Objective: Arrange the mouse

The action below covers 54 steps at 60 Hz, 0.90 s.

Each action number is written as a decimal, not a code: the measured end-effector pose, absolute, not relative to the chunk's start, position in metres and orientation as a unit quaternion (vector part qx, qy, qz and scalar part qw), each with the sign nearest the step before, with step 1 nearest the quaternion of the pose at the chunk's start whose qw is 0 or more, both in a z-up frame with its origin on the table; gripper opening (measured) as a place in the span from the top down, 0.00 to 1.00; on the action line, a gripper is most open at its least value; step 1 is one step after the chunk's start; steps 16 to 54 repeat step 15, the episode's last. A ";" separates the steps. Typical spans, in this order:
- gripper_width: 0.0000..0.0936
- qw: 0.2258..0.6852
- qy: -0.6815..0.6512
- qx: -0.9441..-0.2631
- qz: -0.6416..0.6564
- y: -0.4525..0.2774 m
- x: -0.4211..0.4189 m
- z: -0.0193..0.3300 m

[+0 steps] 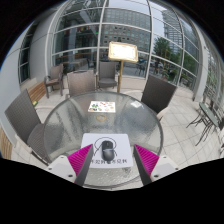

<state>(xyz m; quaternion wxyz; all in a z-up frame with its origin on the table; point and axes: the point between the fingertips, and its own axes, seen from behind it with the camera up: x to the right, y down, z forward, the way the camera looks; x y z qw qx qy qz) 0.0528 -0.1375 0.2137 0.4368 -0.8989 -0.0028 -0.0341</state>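
My fingers [112, 163] spread apart with magenta pads [79, 159], small dark rounded mouse [107, 150] between them untouched, on a white printed mat [108, 146], round glass worktop [70, 120], grey chairs [157, 93] around

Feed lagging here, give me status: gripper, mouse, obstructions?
Gripper open, holding nothing. Mouse on white mat, just ahead between the fingers, untouched. Glass table otherwise carries only a small card beyond.

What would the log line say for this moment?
gripper: open | mouse: on mouse pad, between fingers, gaps both sides | round glass table | not gripped yet
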 end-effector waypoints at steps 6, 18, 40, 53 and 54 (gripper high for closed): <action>0.14 0.435 -0.007 -0.900 -0.028 -0.153 0.044 0.218; 0.14 0.436 -0.010 -0.900 -0.026 -0.162 0.034 0.222; 0.14 0.436 -0.010 -0.900 -0.026 -0.162 0.034 0.222; 0.14 0.436 -0.010 -0.900 -0.026 -0.162 0.034 0.222; 0.14 0.436 -0.010 -0.900 -0.026 -0.162 0.034 0.222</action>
